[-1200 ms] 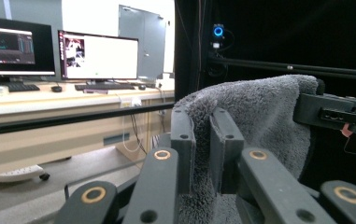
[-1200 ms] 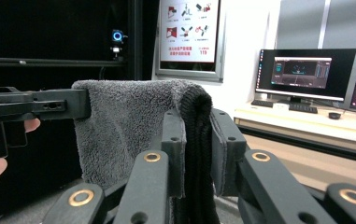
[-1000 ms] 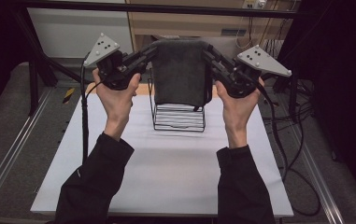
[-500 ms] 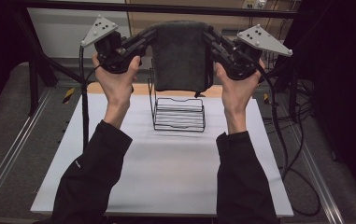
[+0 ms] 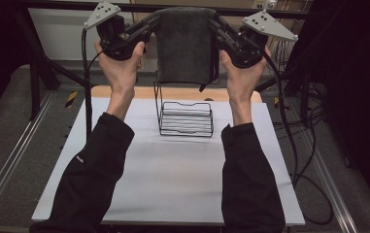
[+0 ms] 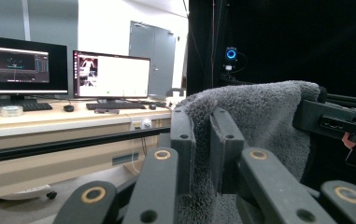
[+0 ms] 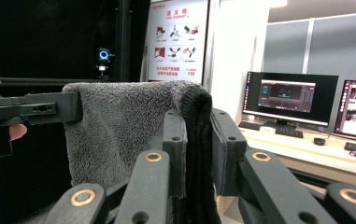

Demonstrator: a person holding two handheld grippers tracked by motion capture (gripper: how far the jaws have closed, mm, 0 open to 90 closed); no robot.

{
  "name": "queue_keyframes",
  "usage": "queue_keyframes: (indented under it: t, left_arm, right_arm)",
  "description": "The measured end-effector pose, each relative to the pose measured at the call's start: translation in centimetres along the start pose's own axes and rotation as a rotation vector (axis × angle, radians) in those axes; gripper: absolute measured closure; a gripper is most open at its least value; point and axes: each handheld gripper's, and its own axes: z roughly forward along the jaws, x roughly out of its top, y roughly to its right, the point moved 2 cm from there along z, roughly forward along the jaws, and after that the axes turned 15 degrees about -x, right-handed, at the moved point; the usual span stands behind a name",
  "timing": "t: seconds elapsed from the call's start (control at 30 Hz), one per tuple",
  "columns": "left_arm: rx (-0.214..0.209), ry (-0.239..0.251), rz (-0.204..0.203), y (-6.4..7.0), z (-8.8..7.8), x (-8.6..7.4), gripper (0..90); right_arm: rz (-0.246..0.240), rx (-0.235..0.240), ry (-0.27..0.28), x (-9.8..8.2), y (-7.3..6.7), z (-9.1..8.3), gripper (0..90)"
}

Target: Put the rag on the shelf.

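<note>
High above the counter point(image 5: 173, 179), the left hand-held gripper point(image 5: 146, 30) and the right hand-held gripper point(image 5: 221, 30) each clamp one top corner of a dark grey towel point(image 5: 185, 46). In the left gripper view the jaws stand narrow with the fleecy edge of the towel point(image 6: 259, 126) pinched between them; in the right gripper view the jaws pinch a bunched fold of the towel point(image 7: 119, 130) the same way. The cloth is stretched flat between the two grippers and hangs straight down, its lower edge in the air above a black wire rack point(image 5: 185, 116) that stands near the far end of the white counter.

The step in hand looks like carrying the spread towel over the rack. The next move probably calls for bringing both grippers down together, level with each other, so the cloth drapes over the rack's upright bar without snagging the wires, and only then easing the jaws apart.
</note>
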Motion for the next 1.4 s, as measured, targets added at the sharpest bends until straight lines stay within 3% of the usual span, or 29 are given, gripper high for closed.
queue_keyframes:
  t: [0.33, 0.63, 0.97, 1.4]
  left_arm:
    - [0.01, -0.003, -0.002, -1.6, 1.0, 0.0, 81.0]
    - [0.019, -0.043, -0.007, -2.9, 1.6, -1.4, 81.0]
    - [0.019, -0.122, -0.002, -3.4, 1.9, -3.0, 80.9]
    - [-0.01, -0.154, -0.008, -2.9, 1.1, -5.0, 80.8]
  right_arm:
    - [-0.004, -0.004, -0.005, -0.2, 0.6, 2.2, 78.6]
    - [-0.028, -0.005, -0.039, -1.2, 1.0, 3.3, 78.6]
    - [-0.02, 0.01, -0.088, -3.4, 1.5, 3.5, 78.5]
    - [0.006, 0.025, -0.132, -5.7, 1.7, 2.4, 78.5]
